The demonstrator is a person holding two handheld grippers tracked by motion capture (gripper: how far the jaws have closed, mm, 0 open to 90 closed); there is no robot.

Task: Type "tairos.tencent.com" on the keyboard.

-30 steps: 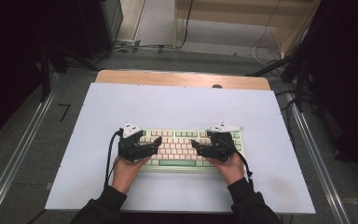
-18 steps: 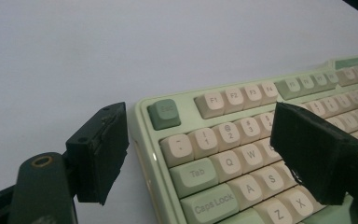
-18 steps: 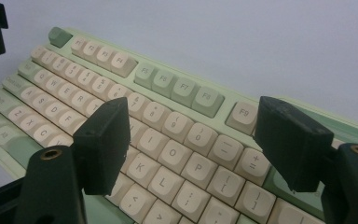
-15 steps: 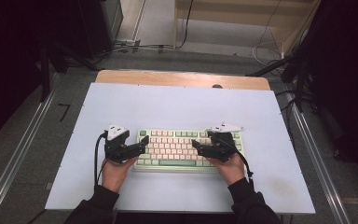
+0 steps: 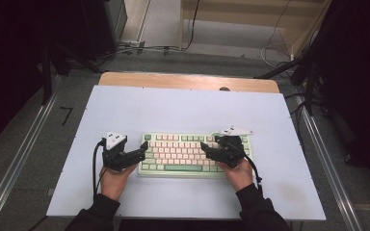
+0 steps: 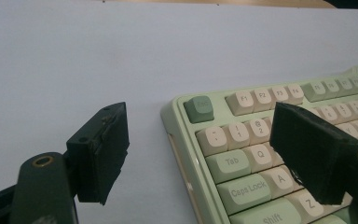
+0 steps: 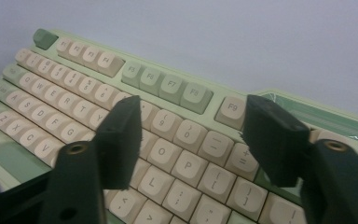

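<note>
A mint-green keyboard (image 5: 188,153) with cream keys lies at the front middle of the pale table (image 5: 183,108). My left gripper (image 5: 142,152) is open at the keyboard's left end. In the left gripper view (image 6: 200,123), one jaw hangs over bare table and the other over the keys near Q and A; the Esc key (image 6: 199,108) lies between them. My right gripper (image 5: 206,150) hovers over the right half of the keyboard. Its jaws have just been closing but still stand apart (image 7: 193,128) above the 9, 0 and P keys (image 7: 186,135), holding nothing.
A wooden strip (image 5: 188,81) runs along the table's far edge. Metal rails (image 5: 21,163) flank both sides, and cables lie on the floor behind. Bare table top lies beyond the keyboard and to either side of it.
My left hand has slid left, from over the keyboard's left keys to its left end. The right hand has stayed in place.
</note>
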